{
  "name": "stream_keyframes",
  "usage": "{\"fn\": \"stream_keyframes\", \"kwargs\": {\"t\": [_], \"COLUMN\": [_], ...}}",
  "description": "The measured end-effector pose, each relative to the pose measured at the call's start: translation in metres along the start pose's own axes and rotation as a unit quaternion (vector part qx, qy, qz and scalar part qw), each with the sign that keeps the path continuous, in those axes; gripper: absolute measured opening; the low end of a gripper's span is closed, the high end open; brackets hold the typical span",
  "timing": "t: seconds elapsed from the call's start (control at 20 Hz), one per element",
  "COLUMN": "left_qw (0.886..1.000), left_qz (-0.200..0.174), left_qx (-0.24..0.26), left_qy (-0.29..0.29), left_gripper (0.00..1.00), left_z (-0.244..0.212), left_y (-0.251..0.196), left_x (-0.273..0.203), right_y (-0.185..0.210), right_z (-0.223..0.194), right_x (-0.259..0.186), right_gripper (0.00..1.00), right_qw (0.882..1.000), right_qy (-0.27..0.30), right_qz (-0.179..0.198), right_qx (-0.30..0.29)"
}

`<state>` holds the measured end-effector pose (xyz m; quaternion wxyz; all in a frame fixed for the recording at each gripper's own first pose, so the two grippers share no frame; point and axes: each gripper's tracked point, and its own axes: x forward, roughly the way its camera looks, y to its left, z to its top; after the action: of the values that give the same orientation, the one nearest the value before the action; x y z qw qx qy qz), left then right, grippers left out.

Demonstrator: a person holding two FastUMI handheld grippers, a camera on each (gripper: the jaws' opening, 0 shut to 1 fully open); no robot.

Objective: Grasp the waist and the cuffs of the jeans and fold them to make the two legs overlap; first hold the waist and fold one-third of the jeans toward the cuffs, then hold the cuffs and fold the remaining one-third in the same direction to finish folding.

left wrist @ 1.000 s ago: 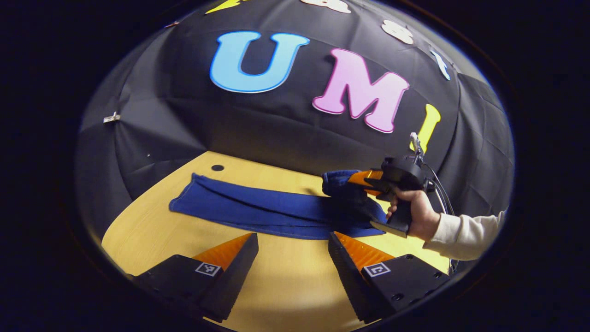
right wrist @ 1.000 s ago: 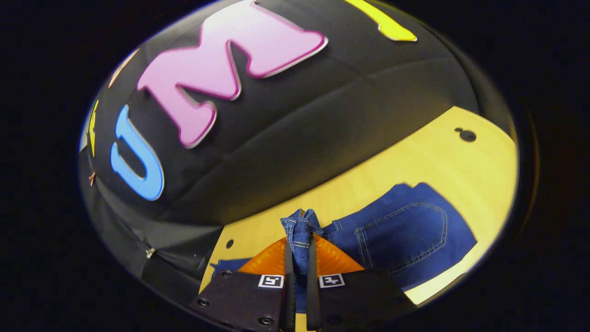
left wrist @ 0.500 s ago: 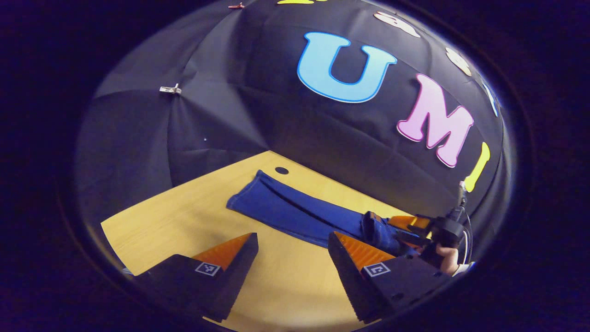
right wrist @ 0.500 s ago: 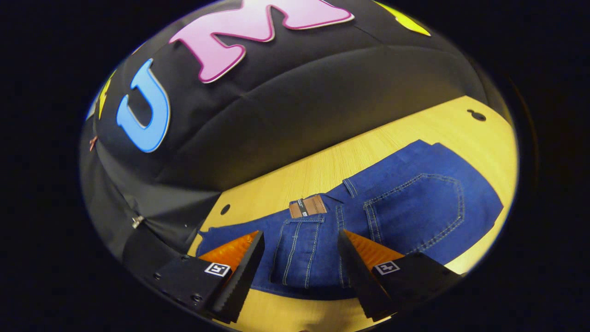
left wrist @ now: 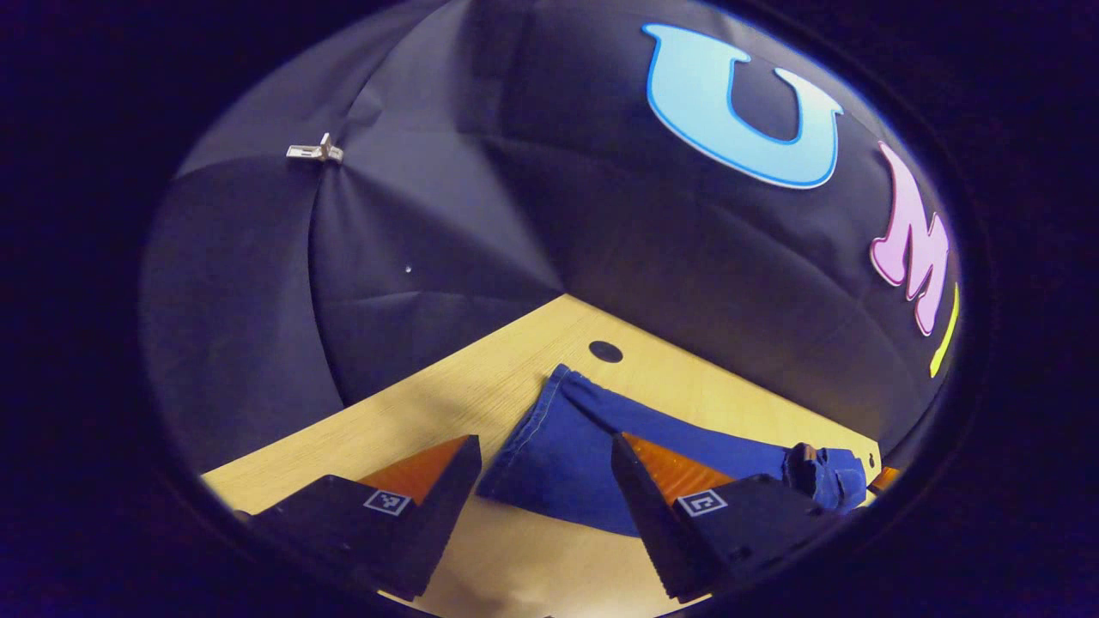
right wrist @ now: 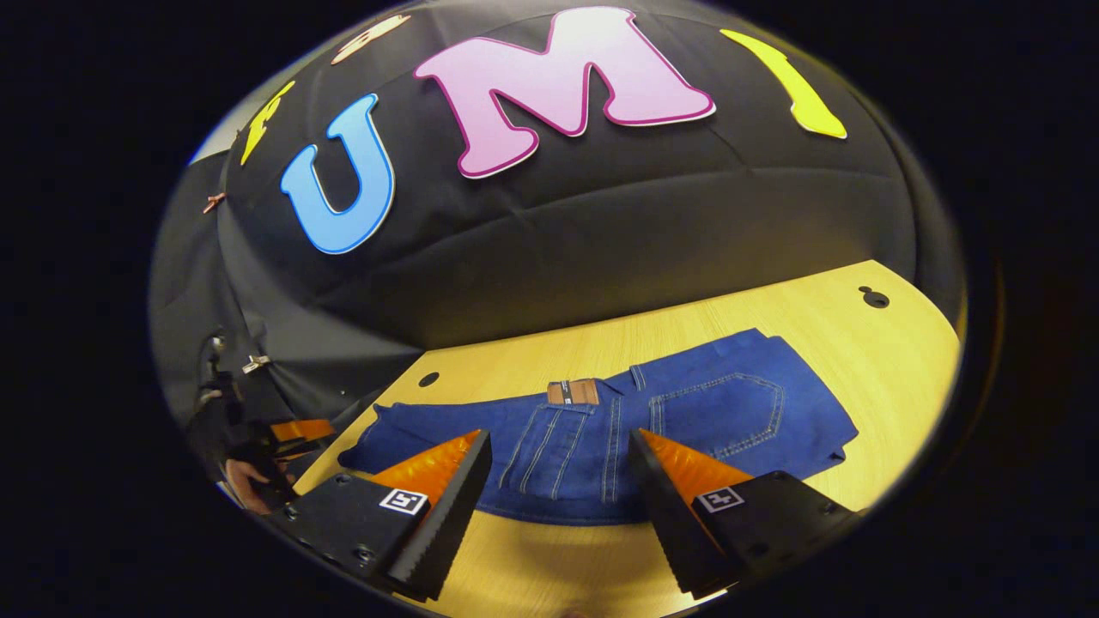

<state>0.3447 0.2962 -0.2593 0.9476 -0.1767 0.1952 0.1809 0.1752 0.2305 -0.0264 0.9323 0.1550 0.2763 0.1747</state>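
The blue jeans (right wrist: 601, 429) lie flat on the wooden table (right wrist: 773, 532), legs overlapped. The waist third is folded over the legs, with a back pocket (right wrist: 721, 412) and a brown patch (right wrist: 573, 392) facing up. My right gripper (right wrist: 558, 436) is open just above and in front of that folded waist, touching nothing. In the left gripper view the cuffs (left wrist: 549, 438) lie right ahead of my open left gripper (left wrist: 543, 446), and the folded waist (left wrist: 824, 481) shows as a bump at the far right. The left gripper (right wrist: 283, 433), held by a hand (right wrist: 245, 476), appears beyond the cuff end.
The table has small round holes (left wrist: 605, 351) (right wrist: 874, 298) (right wrist: 428, 378) near its back edge. The black cloth wall stands close behind the table. Metal clips (left wrist: 313, 153) pin the cloth. Bare wood lies in front of the jeans.
My right gripper opened, let go of the waist onto the legs and drew back. My left gripper swung left along the jeans to face the cuffs.
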Motion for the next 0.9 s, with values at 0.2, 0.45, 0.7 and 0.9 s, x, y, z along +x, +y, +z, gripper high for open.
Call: {"fn": "stream_keyframes", "kwargs": {"t": [0.2,0.45,0.7,0.9], "left_qw": [0.998,0.997,0.996,0.998], "left_qz": [0.021,0.031,0.013,-0.011], "left_qx": [-0.004,0.026,0.038,0.019], "left_qy": [0.062,0.07,0.078,0.055], "left_gripper": [0.96,0.89,0.53,0.29], "left_z": [-0.035,-0.042,-0.05,-0.049], "left_y": [0.015,0.015,-0.003,-0.013], "left_x": [0.023,0.028,0.034,0.036], "right_y": [-0.009,-0.027,-0.042,-0.048], "right_z": [-0.001,-0.007,-0.029,-0.034], "right_x": [-0.024,-0.03,-0.03,-0.033], "right_gripper": [0.97,0.97,0.97,0.97], "right_qw": [1.0,1.0,0.999,0.999], "right_qy": [-0.004,-0.005,0.024,0.031], "right_qz": [-0.006,-0.019,-0.025,-0.026], "right_qx": [-0.023,-0.015,0.006,0.005]}}
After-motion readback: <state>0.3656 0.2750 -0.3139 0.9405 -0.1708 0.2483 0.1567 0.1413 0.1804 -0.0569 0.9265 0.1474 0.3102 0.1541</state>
